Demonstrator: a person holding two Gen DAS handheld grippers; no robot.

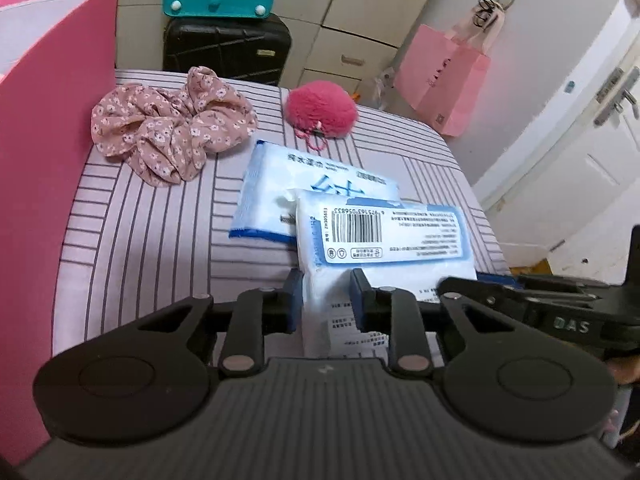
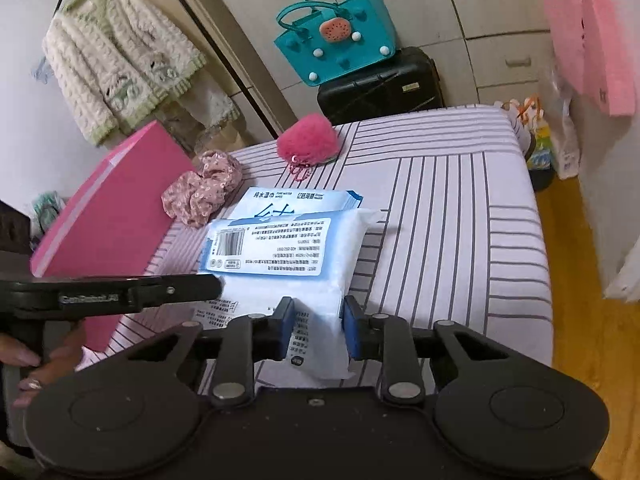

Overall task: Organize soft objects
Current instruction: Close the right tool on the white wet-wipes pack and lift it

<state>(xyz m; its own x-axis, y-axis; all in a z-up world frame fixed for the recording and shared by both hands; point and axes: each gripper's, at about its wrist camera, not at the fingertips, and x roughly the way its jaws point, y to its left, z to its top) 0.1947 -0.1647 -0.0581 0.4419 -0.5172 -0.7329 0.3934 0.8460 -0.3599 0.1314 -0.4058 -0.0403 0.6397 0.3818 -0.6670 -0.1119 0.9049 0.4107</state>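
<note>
Left wrist view: the left gripper (image 1: 326, 300) has its jaws closed on the near end of a white plastic wipes pack with a blue-edged label (image 1: 380, 236), lying on the striped bed (image 1: 140, 220). Right wrist view: the right gripper (image 2: 318, 330) likewise pinches that pack's near edge between its jaws.

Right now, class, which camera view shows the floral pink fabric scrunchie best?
The left wrist view: the floral pink fabric scrunchie lies large and whole on the striped bedsheet, its folds and flower print clear. The right wrist view shows it smaller and farther off, bunched beside the pink box.
</note>
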